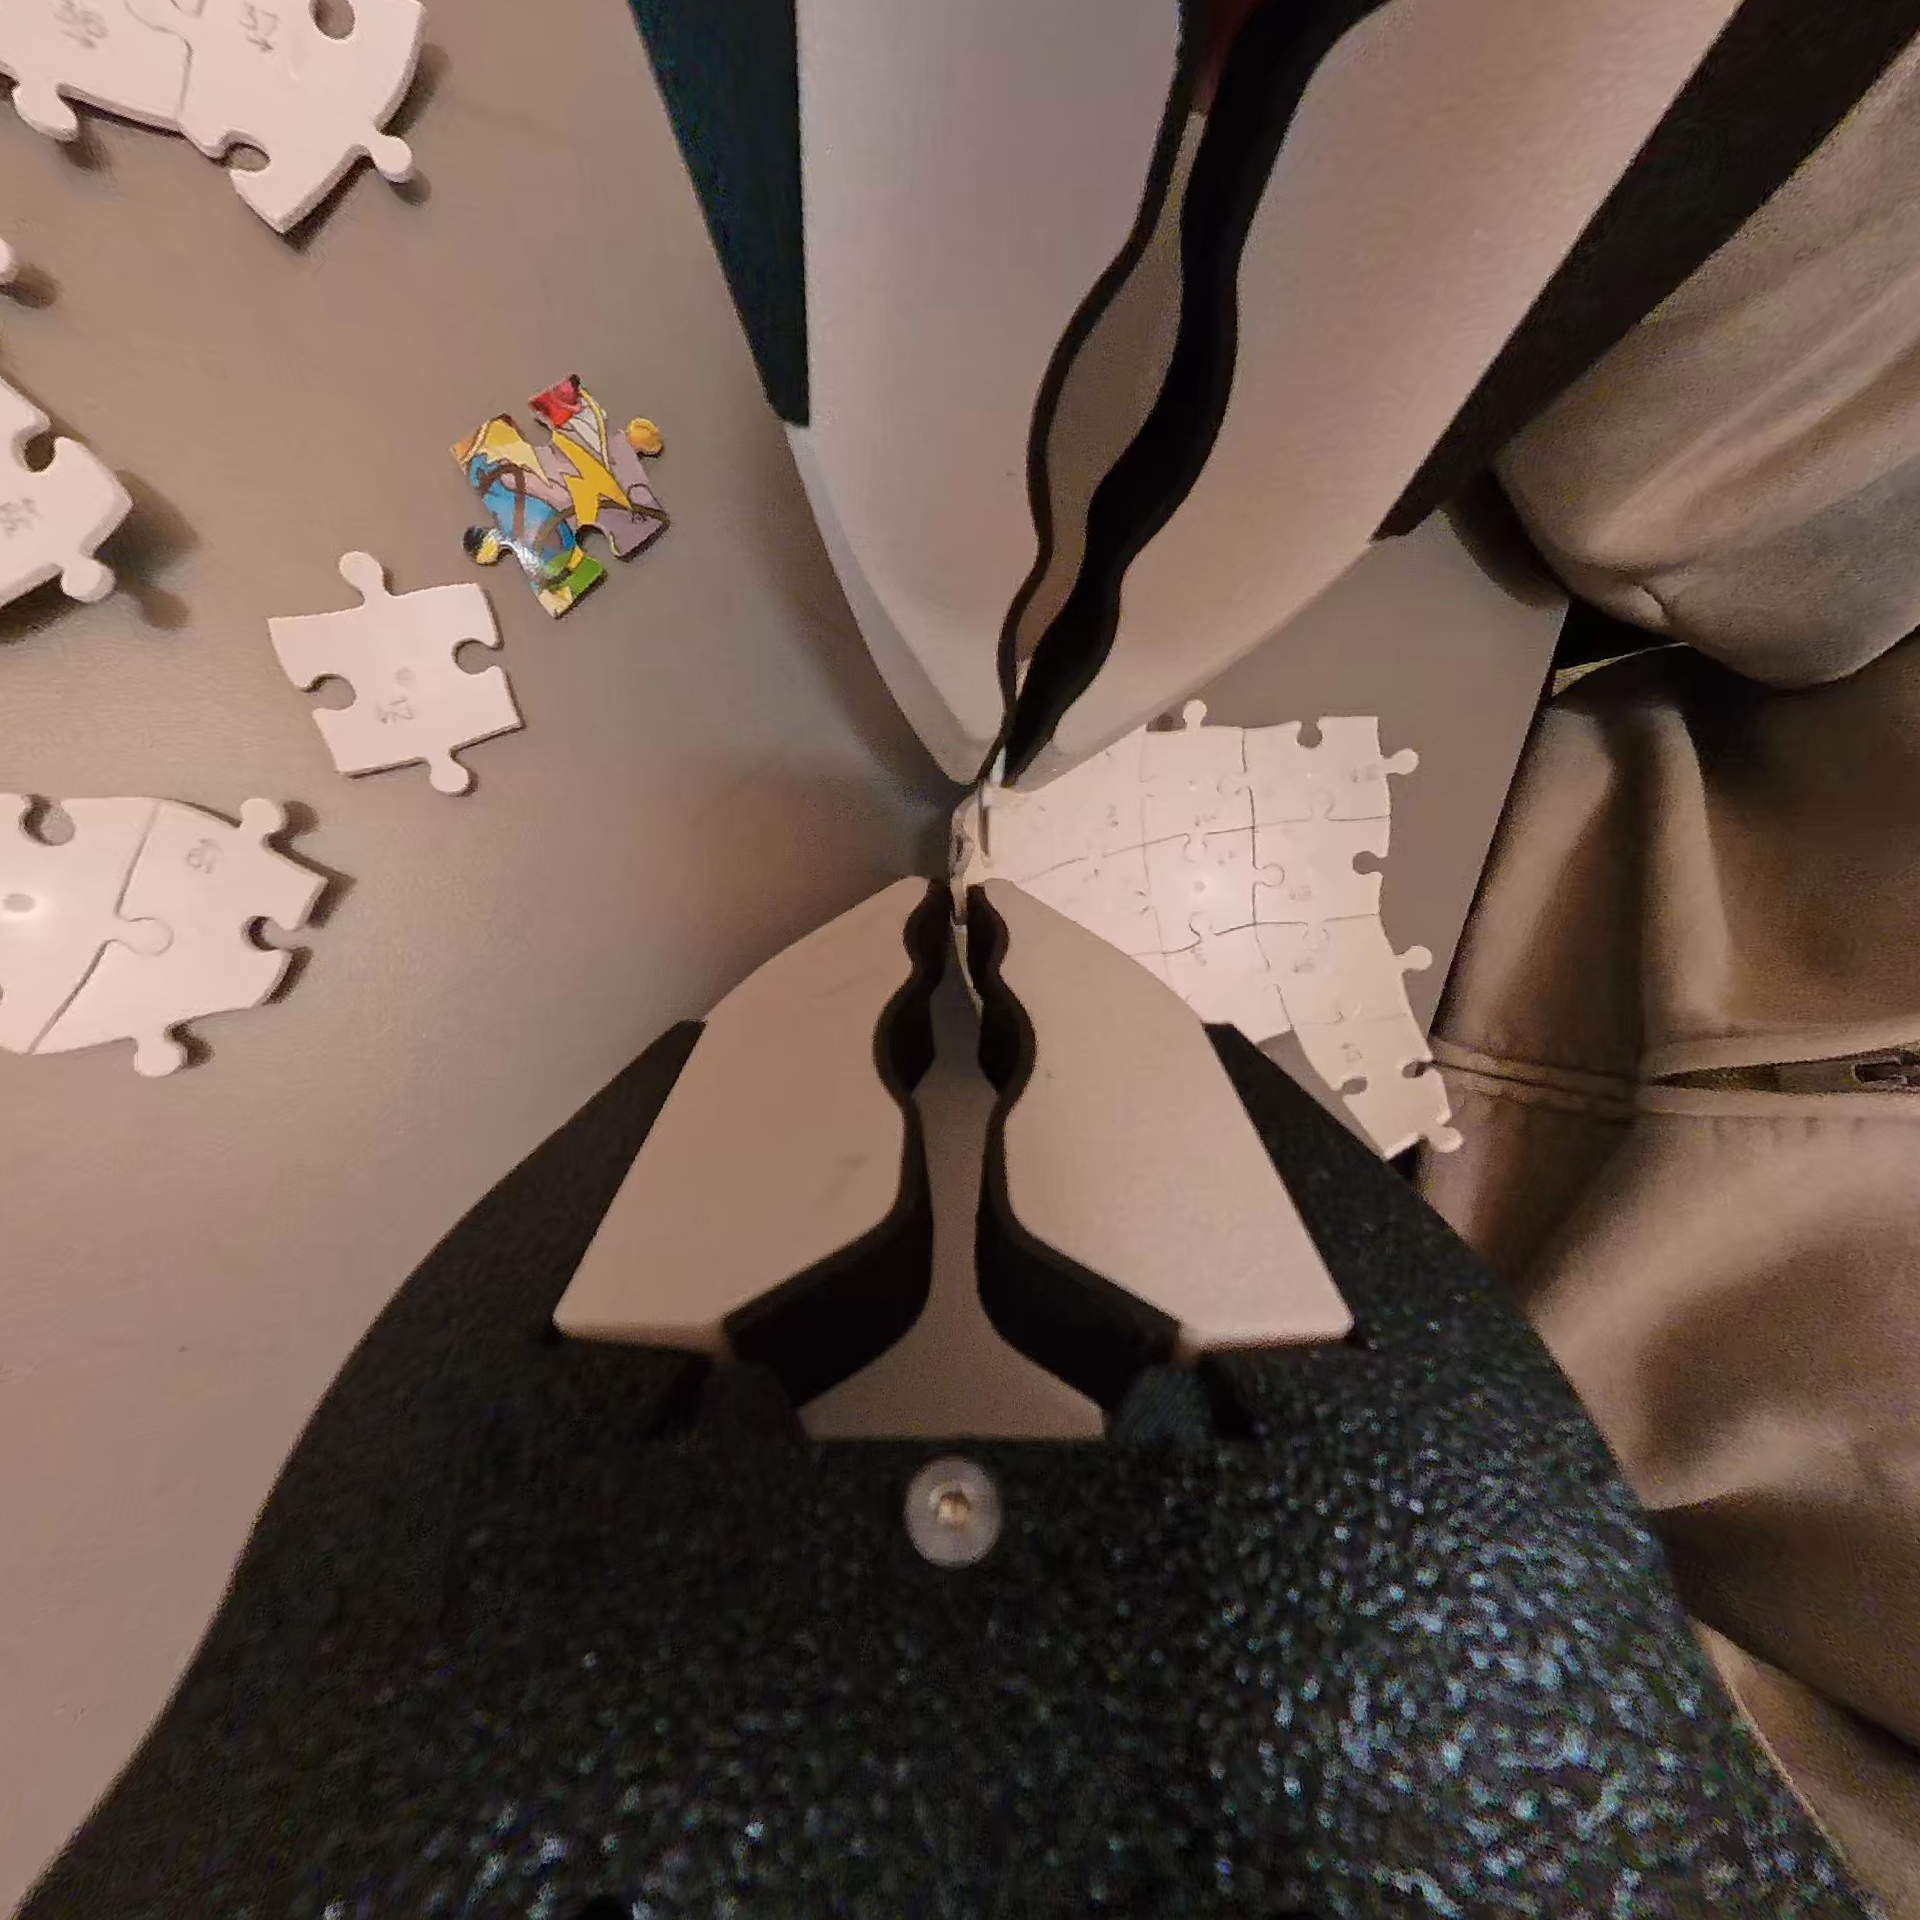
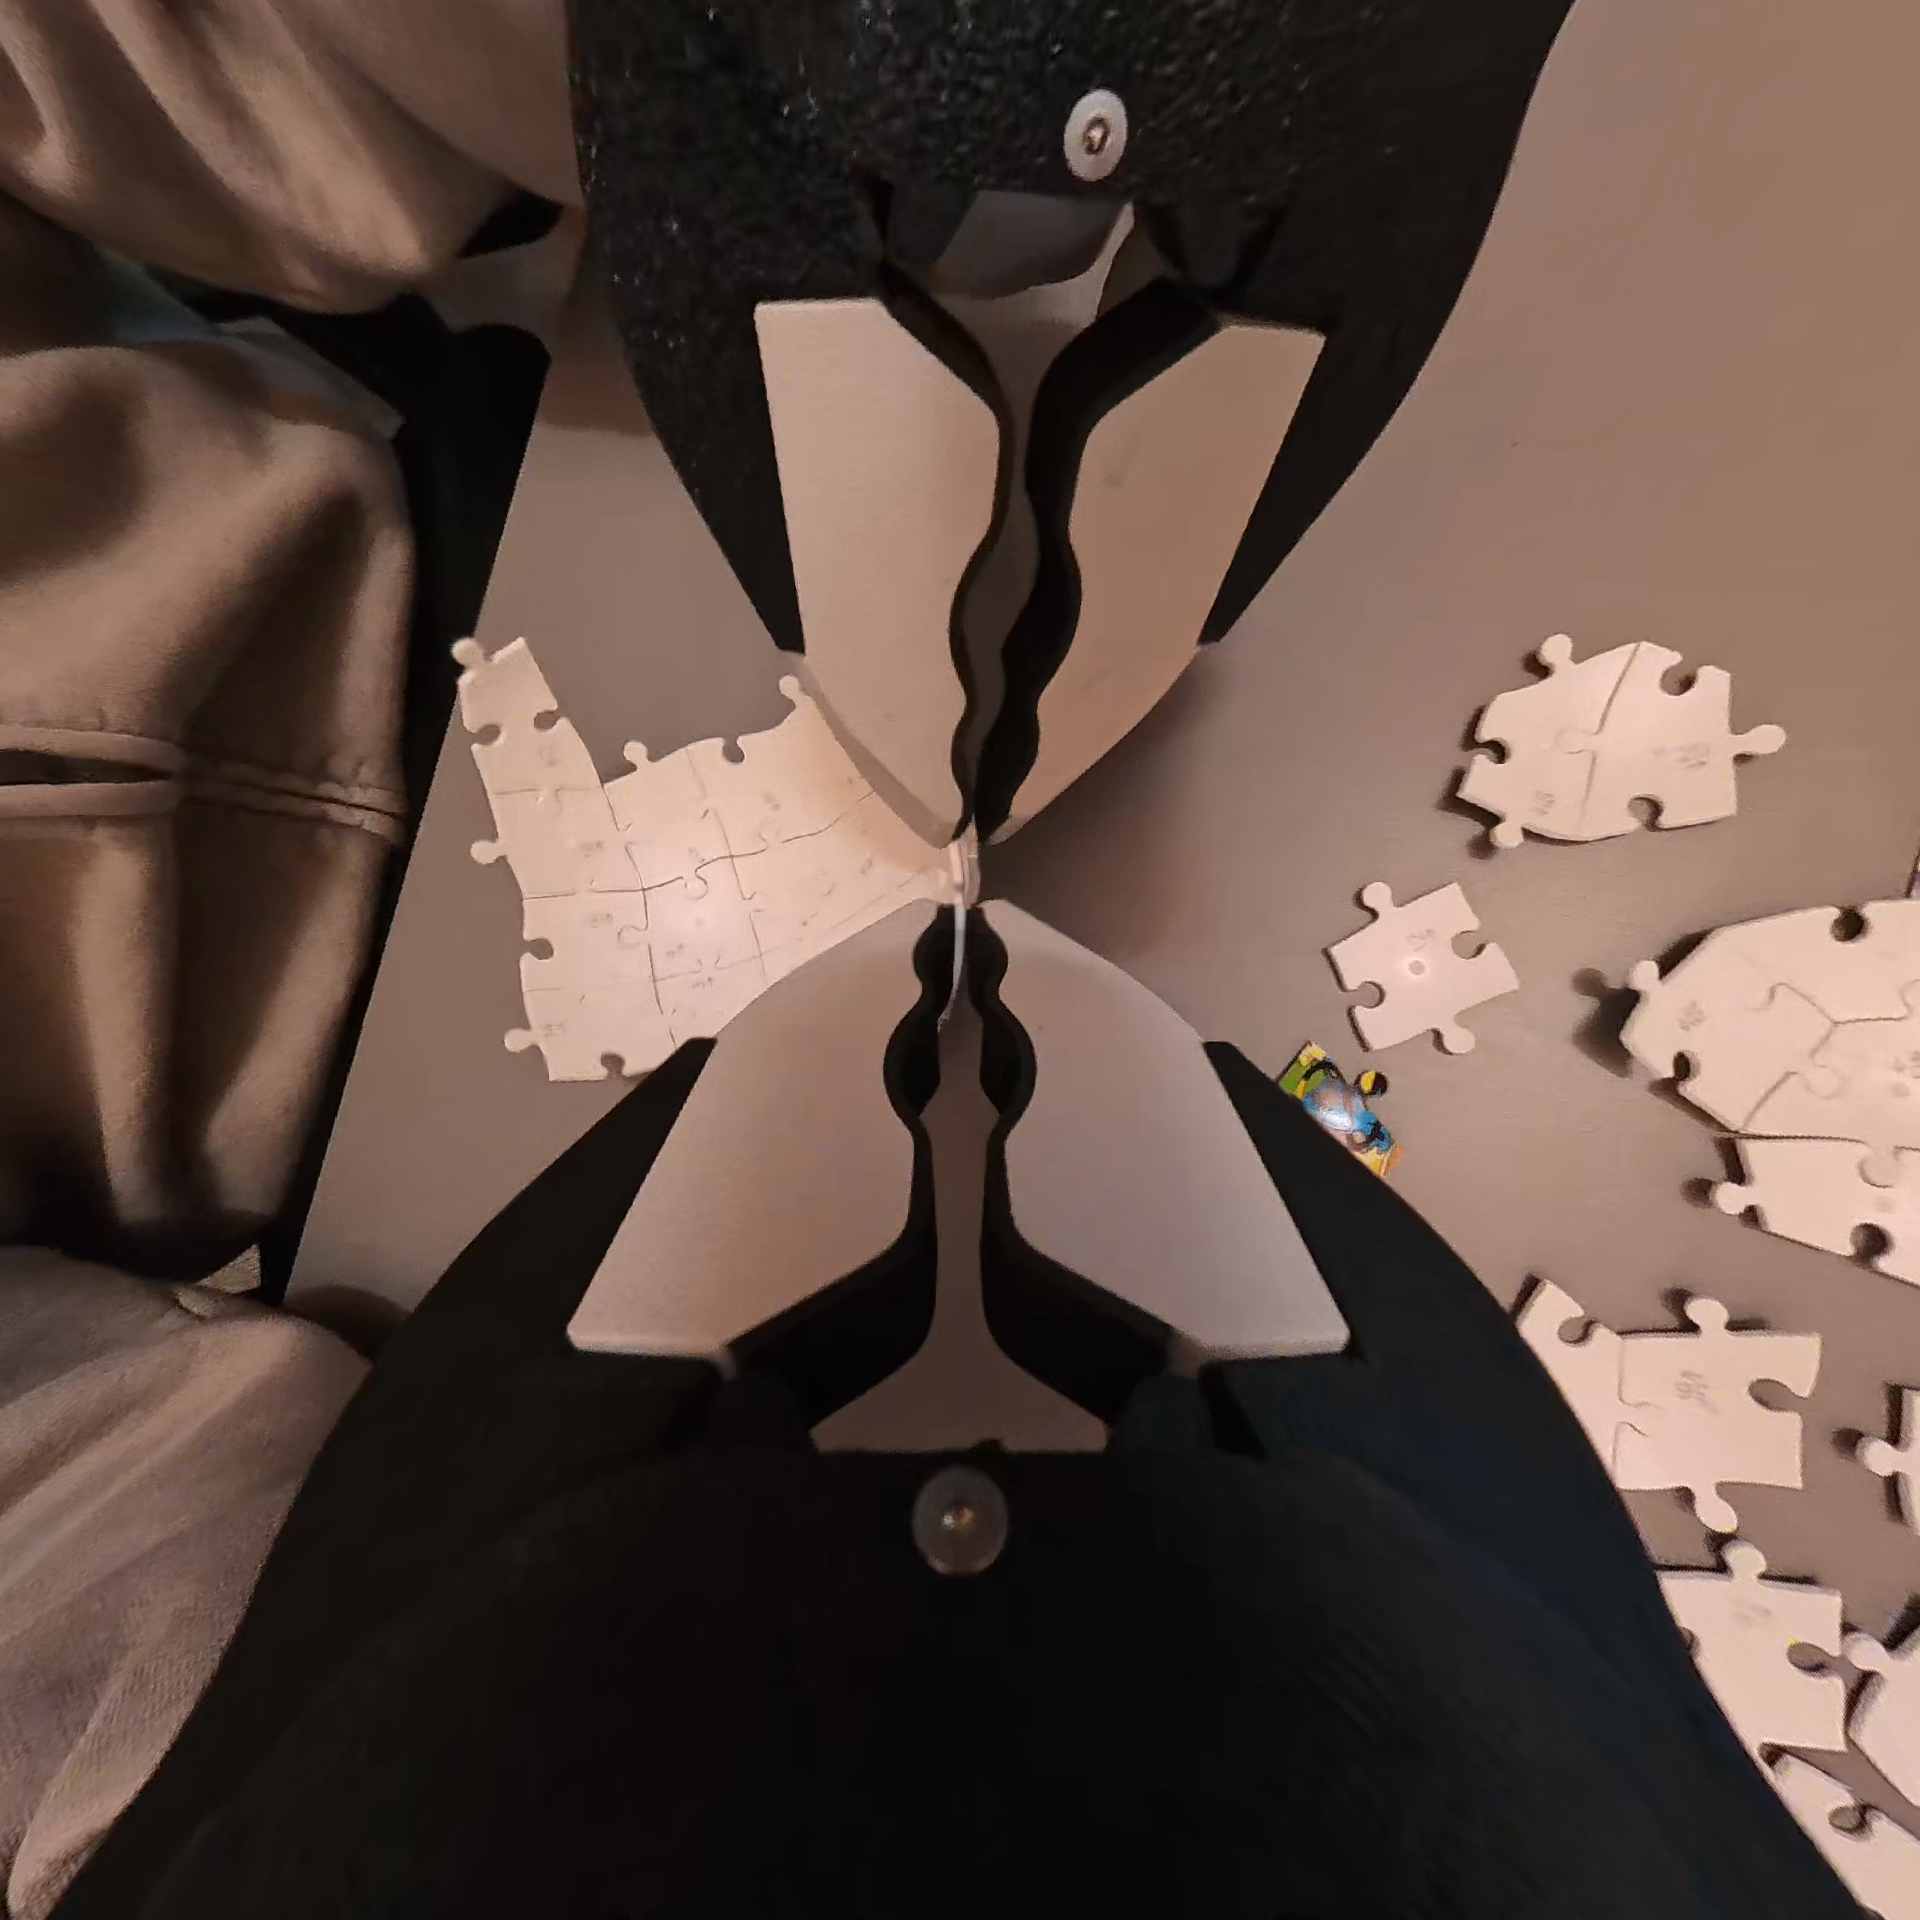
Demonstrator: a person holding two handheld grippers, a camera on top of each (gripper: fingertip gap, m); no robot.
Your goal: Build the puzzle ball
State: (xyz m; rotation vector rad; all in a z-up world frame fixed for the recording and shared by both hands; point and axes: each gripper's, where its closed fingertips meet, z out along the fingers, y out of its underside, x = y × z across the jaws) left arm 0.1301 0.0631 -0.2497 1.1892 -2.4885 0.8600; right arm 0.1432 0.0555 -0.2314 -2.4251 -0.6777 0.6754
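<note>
A curved white section of joined puzzle pieces (image 1: pixel 1247 894) is held blank side up over the grey table; it also shows in the right wrist view (image 2: pixel 675 883). My left gripper (image 1: pixel 961 904) is shut on its thin edge. My right gripper (image 2: pixel 958 925) faces it and is shut on the same edge, whose white rim shows between its fingers. The tips of the two grippers nearly touch. The right gripper (image 1: pixel 1003 764) enters the left wrist view from the top, and the left gripper (image 2: pixel 971 831) enters the right wrist view from the top.
Loose pieces lie on the table (image 1: pixel 623 1039): a coloured piece (image 1: pixel 566 494), a single white piece (image 1: pixel 400 675) and joined white clusters (image 1: pixel 156 914) (image 2: pixel 1610 753) (image 2: pixel 1787 1039) (image 2: pixel 1704 1403). A person's tan jacket (image 1: pixel 1714 935) (image 2: pixel 156 727) is beside the held section. My two grippers' fingertips are within a few centimetres of each other.
</note>
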